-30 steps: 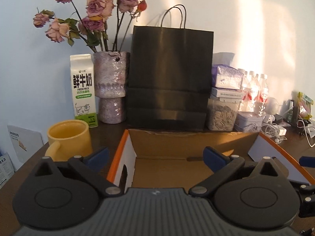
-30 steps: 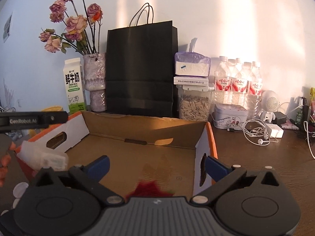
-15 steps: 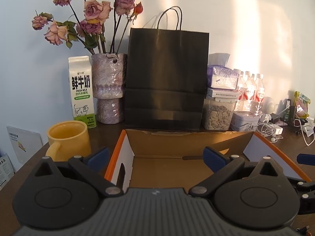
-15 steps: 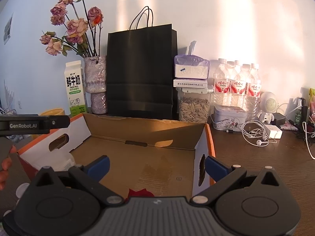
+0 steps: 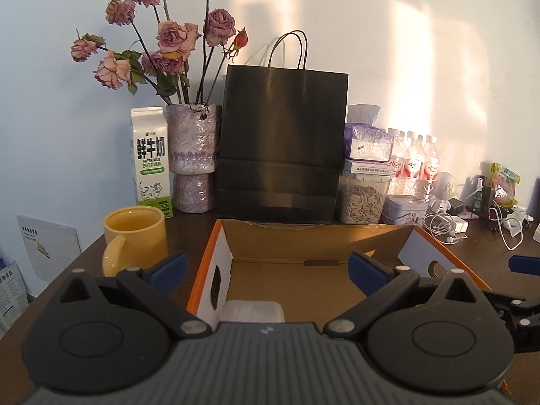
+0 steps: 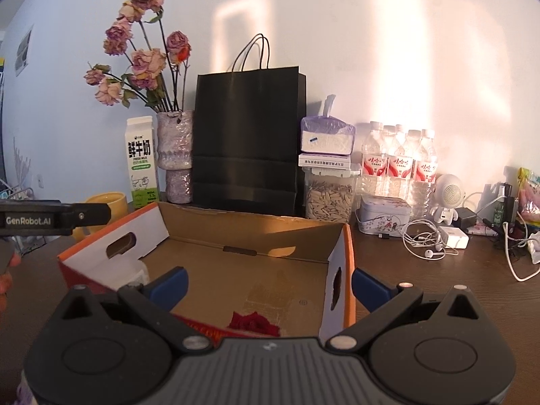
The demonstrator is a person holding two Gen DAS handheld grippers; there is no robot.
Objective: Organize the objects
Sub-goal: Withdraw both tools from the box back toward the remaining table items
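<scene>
An open cardboard box point(image 5: 303, 233) with orange rims and white side flaps stands on the dark table; it also shows in the right wrist view point(image 6: 249, 222). A translucent white packet point(image 5: 253, 310) lies in its near left corner, seen too in the right wrist view point(image 6: 138, 270). A red item point(image 6: 253, 324) lies on the box floor near my right gripper. My left gripper point(image 5: 266, 268) is open and empty above the box's near edge. My right gripper point(image 6: 268, 283) is open and empty above the box's right part.
A yellow mug point(image 5: 135, 239) stands left of the box. Behind it are a milk carton point(image 5: 150, 162), a vase of dried roses point(image 5: 194, 155), a black paper bag point(image 5: 281, 141), a seed jar point(image 5: 362, 199), water bottles point(image 6: 398, 162), a tin point(image 6: 383, 214) and earphone cables point(image 6: 425, 239).
Both grippers have pulled back and risen a little, so the box sits lower in view. The white packet has come into the left wrist view. Both stay open.
</scene>
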